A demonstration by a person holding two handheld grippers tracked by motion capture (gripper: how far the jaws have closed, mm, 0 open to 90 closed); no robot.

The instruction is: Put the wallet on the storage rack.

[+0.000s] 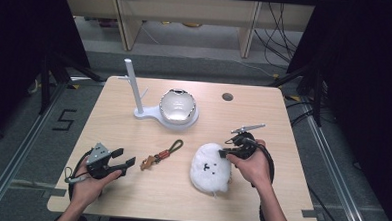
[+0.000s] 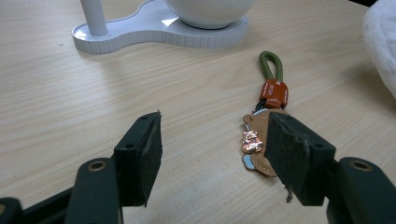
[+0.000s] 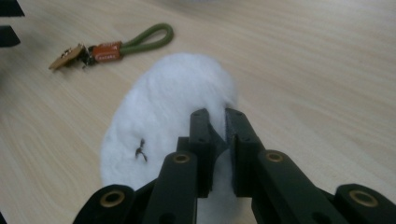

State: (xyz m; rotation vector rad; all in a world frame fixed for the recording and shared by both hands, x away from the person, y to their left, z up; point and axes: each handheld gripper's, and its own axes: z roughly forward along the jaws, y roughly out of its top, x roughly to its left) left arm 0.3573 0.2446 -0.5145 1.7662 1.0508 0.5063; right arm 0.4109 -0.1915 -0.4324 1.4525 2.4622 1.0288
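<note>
Beside the keychain [image 1: 161, 153], on its right, a white plush toy [image 1: 210, 167] is lying on the bench [image 1: 283, 124], and the right tongs [image 3: 216, 116] are pinching its fluffy edge, jaws nearly together. Left of the keychain, the left tongs [image 2: 212, 140] are hovering spread wide. Judging the step as a lift, gripping deeper into the fur should keep it from slipping. Beyond the keychain a white stand [image 1: 149, 111] is carrying a round shiny object [image 1: 178, 105].

Background items noted
White stand [image 1: 156, 112] carrying a domed device [image 1: 178, 105]; wooden table [image 1: 108, 126]; cables on floor [image 1: 280, 24].
</note>
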